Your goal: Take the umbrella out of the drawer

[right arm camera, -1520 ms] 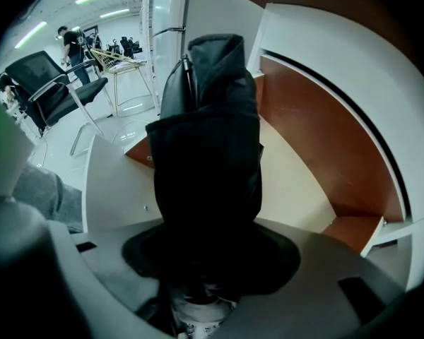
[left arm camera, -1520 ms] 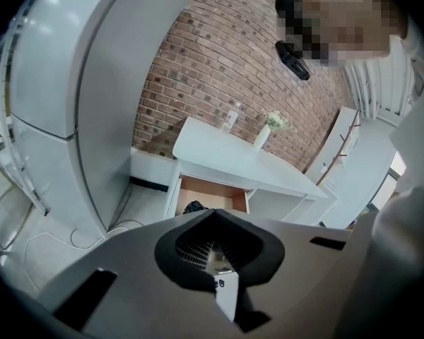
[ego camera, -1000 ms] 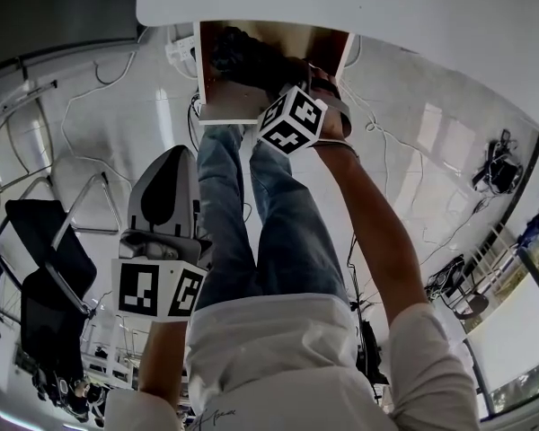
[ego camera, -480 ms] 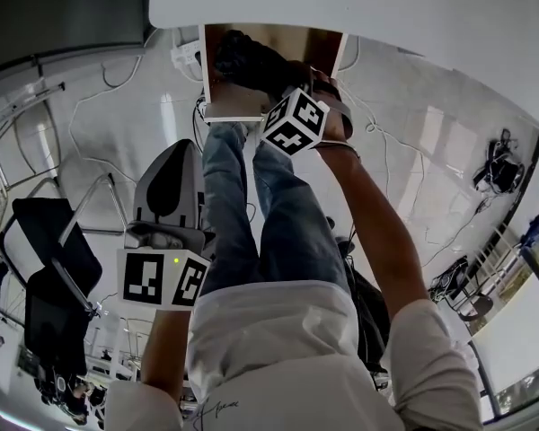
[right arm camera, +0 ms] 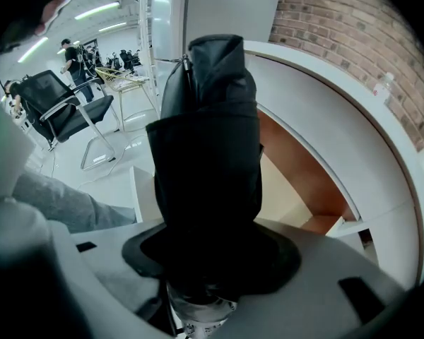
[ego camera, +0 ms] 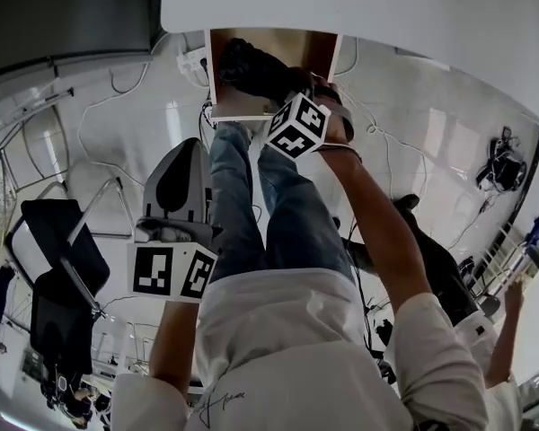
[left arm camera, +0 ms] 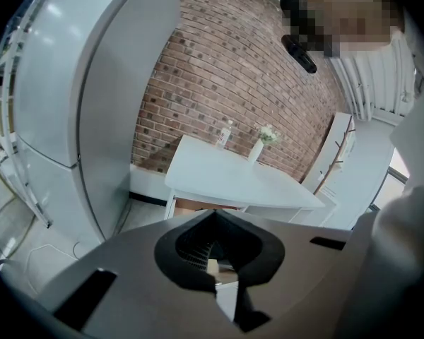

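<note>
The right tool was clamped on the black folded umbrella, which stood over the open, wood-lined drawer under the white surface. The left tool was closed and empty above the glossy white floor. A brick wall rose behind the surface, and a black chair stood at the left.

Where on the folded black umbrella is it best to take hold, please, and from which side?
Probably across the bundled body, coming from above. The umbrella is a short, thick roll, so jaws spanning its width can clamp it, and the open drawer leaves only its top free. The right gripper holds it that way.
</note>
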